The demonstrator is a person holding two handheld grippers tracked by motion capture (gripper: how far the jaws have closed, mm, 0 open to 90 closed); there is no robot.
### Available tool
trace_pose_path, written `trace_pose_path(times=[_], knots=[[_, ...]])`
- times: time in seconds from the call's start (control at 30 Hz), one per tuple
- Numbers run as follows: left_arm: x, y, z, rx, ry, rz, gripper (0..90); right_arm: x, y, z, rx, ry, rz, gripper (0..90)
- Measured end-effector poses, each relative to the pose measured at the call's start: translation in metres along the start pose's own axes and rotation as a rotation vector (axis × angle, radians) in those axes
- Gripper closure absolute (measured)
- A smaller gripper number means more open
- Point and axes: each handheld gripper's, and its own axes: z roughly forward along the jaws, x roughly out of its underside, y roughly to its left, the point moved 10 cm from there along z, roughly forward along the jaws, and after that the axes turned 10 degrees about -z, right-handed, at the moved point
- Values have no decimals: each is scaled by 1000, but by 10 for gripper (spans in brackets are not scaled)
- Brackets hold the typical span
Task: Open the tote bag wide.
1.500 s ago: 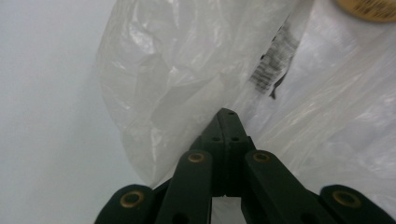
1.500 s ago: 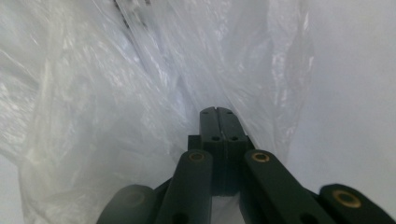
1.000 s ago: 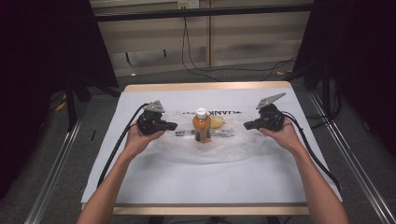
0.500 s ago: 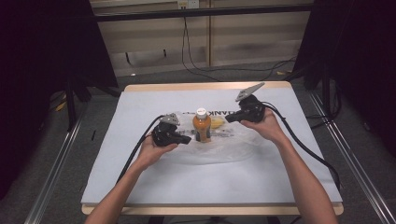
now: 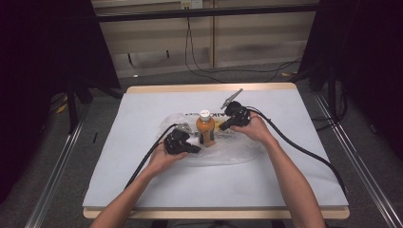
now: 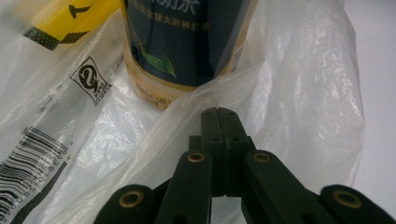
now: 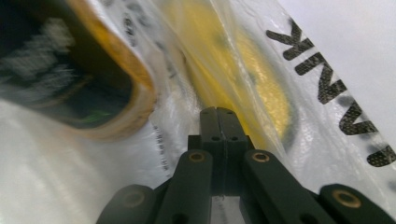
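A bottle [image 5: 206, 128] of amber drink with a white cap stands upright on a clear plastic bag [image 5: 237, 149] at the middle of the table. My left gripper [image 5: 195, 148] sits just left of the bottle's base. In the left gripper view its jaws [image 6: 218, 112] are shut with a fold of the bag [image 6: 303, 93] pinched at their tip, below the bottle's dark label [image 6: 187, 42]. My right gripper [image 5: 223, 127] is close to the bottle's right side. Its jaws [image 7: 218, 112] are shut on bag film [image 7: 70, 163] over a yellow item [image 7: 261, 88].
The table [image 5: 142, 180] is covered in white paper with a wooden edge showing at front and back. Black cables trail from both grippers toward the front corners. Metal rails run along the floor on each side.
Both grippers have moved inward from the bag's outer ends to the bottle; the left came from the left, the right from the right and slightly back. The bottle has stayed upright.
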Motion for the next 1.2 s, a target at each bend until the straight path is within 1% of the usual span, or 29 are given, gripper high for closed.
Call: trace_pose_path(times=[0.07,0.1,0.13,0.2,0.23,0.27,0.3,0.33,0.37,0.43,0.47,0.5,0.57,0.6,0.63,0.67,0.77,0.8,0.87,0.9,0.93,0.97,1.0,1.03,1.07,1.1,1.17,1.2], knots=[[1,-3,0,5,-4,2,900,2,-6,6,11,21,5,900],[2,-5,-1,13,9,11,900,2,-8,8,19,29,8,900],[3,-7,-1,-2,5,13,900,3,-10,10,28,32,14,900],[6,-12,-2,7,10,32,900,3,-12,15,36,41,26,900],[8,-15,-2,2,13,38,900,2,-14,16,42,31,31,900],[9,-17,-3,6,13,42,900,1,-15,17,53,31,42,900],[11,-19,-3,9,14,42,900,0,-18,18,61,27,43,900],[14,-19,-6,4,33,55,900,-1,-20,18,75,25,54,900],[15,-21,-6,19,25,52,900,-1,-25,19,105,26,67,900],[18,-22,-8,35,16,44,900,-2,-32,20,129,19,89,900],[18,-23,-8,45,8,43,900,-2,-38,20,152,16,101,900],[19,-23,-9,39,9,39,900,-2,-40,20,156,10,116,900],[20,-24,-9,50,10,44,900,-2,-46,21,178,-3,137,900],[21,-24,-10,54,12,48,900,-2,-46,21,179,-3,151,900],[21,-24,-10,58,13,48,900,-2,-48,21,187,-5,147,900],[22,-25,-10,59,13,45,900,-1,-51,20,212,6,141,900],[26,-28,-13,60,28,59,900,-1,-52,20,223,11,151,900],[27,-30,-13,55,25,57,900,-1,-53,20,229,11,144,900],[31,-33,-16,62,26,59,900,-1,-52,20,243,13,136,900],[32,-34,-16,64,24,59,900,-1,-52,20,246,16,136,900],[33,-34,-17,65,24,63,900,-1,-50,20,238,15,136,900],[34,-35,-17,75,25,54,900,-2,-47,19,222,6,142,900],[34,-35,-17,86,13,49,900,-4,-45,18,214,-13,137,900],[34,-34,-18,77,10,62,900,-5,-44,17,210,-19,137,900],[34,-33,-19,83,8,57,900,-8,-42,15,202,-35,125,900],[32,-33,-19,101,-13,42,900,-11,-41,12,200,-52,121,900],[30,-34,-22,113,-36,18,900,-16,-39,4,189,-89,115,900],[29,-34,-24,111,-46,22,900,-19,-37,0,186,-114,116,900]])
